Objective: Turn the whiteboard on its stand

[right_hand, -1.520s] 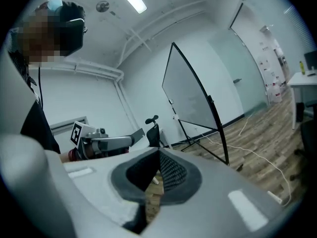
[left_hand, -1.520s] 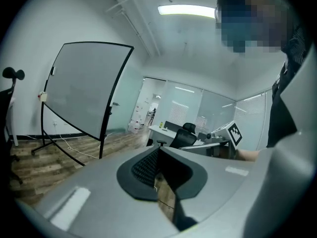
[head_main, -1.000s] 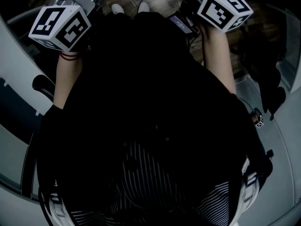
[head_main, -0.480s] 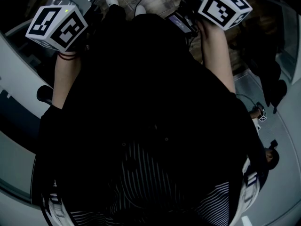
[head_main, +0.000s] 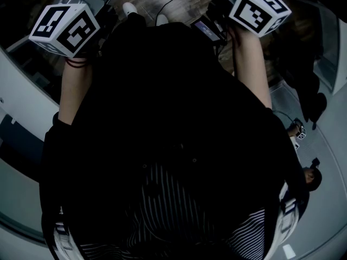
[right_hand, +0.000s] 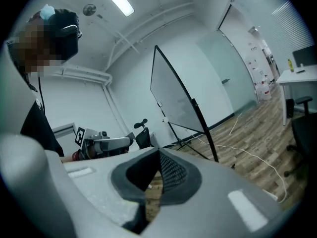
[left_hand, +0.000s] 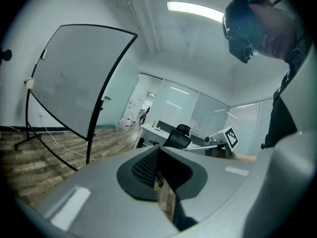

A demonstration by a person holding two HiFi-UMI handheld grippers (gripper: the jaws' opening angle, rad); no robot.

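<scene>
The whiteboard (left_hand: 79, 78) is a large pale panel in a thin black frame. It stands tilted on a black stand on the wood floor, some way ahead of both grippers and touched by neither. In the right gripper view the whiteboard (right_hand: 176, 95) shows nearly edge-on. My left gripper (left_hand: 159, 155) is shut with nothing between its pads. My right gripper (right_hand: 158, 155) is shut and empty too. From the head view only their marker cubes show, the left cube (head_main: 65, 28) and the right cube (head_main: 259, 10), held up in front of a dark-clothed body.
A white cable (right_hand: 247, 157) trails over the wood floor from the stand's feet. A black office chair (left_hand: 179, 135) and a white desk (left_hand: 158, 130) stand beyond the board. A second desk (right_hand: 297, 76) and chair (right_hand: 302, 128) are at the right.
In the head view the left marker cube has drifted slightly left and up. The shoes and the floor around the body have shifted. The right cube has hardly moved.
</scene>
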